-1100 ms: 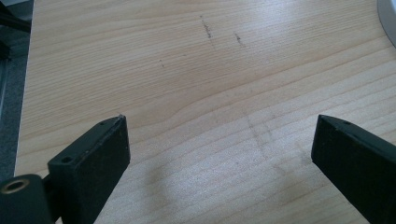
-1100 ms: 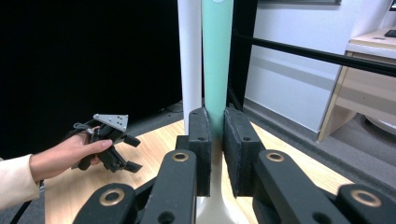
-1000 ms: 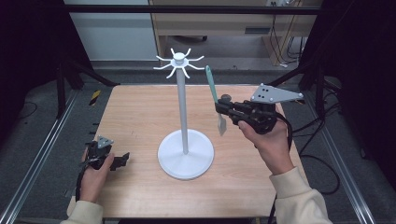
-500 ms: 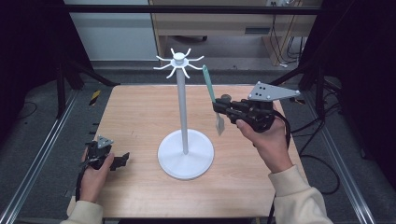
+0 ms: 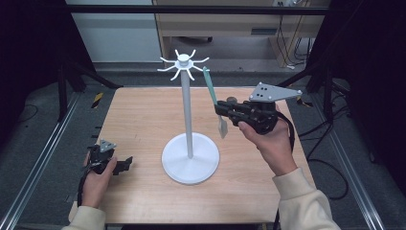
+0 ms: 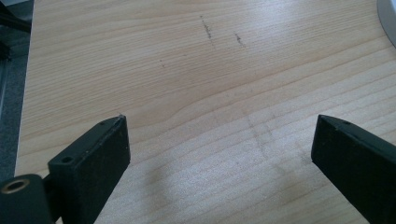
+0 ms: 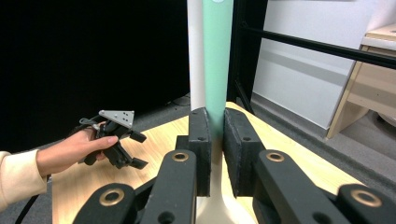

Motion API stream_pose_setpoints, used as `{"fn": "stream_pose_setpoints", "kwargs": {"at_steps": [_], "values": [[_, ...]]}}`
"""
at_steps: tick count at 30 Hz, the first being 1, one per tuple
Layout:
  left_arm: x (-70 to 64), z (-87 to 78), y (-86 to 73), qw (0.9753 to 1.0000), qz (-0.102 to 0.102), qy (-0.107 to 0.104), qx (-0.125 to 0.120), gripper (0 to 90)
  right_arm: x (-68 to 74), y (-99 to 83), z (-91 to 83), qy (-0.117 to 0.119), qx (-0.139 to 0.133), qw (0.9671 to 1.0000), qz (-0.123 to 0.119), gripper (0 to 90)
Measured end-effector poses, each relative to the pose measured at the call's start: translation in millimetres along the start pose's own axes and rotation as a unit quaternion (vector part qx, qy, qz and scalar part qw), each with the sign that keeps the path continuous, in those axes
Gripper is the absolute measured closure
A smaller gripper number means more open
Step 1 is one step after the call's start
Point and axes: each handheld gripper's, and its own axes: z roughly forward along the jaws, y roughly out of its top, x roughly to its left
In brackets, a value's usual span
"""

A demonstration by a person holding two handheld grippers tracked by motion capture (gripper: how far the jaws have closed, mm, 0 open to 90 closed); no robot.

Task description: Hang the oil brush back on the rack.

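Note:
A white stand [image 5: 187, 115] with a round base [image 5: 191, 165] and a ring of hooks [image 5: 183, 62] on top rises mid-table. My right gripper [image 5: 221, 110] hovers to its right, shut on a spatula [image 5: 210, 88] with a green handle pointing up and a white blade [image 5: 222, 127] hanging below. In the right gripper view the jaws [image 7: 217, 140] clamp the green handle [image 7: 217, 60], with the stand's pole [image 7: 195, 56] just behind it. My left gripper [image 5: 127, 164] rests at the table's front left, open; its jaws [image 6: 219, 154] stand wide apart over bare wood.
The wooden table [image 5: 143, 115] has metal rails along both sides. The stand's base edge [image 6: 387, 18] shows at the far right of the left gripper view. A desk [image 5: 225, 24] stands behind the table. The left hand and its gripper [image 7: 137, 149] appear farther off in the right gripper view.
My right gripper has drifted a little to the left with the spatula, bringing the handle's tip closer to the hooks. The left gripper has stayed put.

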Motion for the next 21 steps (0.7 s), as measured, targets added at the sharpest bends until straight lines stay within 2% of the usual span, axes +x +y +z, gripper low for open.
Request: {"fn": "stream_pose_setpoints", "kwargs": {"at_steps": [21], "values": [[-0.1, 0.2, -0.1, 1.0, 0.001, 0.001, 0.003, 4.1, 1.8, -1.5, 11.1, -0.004, 0.003, 1.0, 0.003, 81.4]]}}
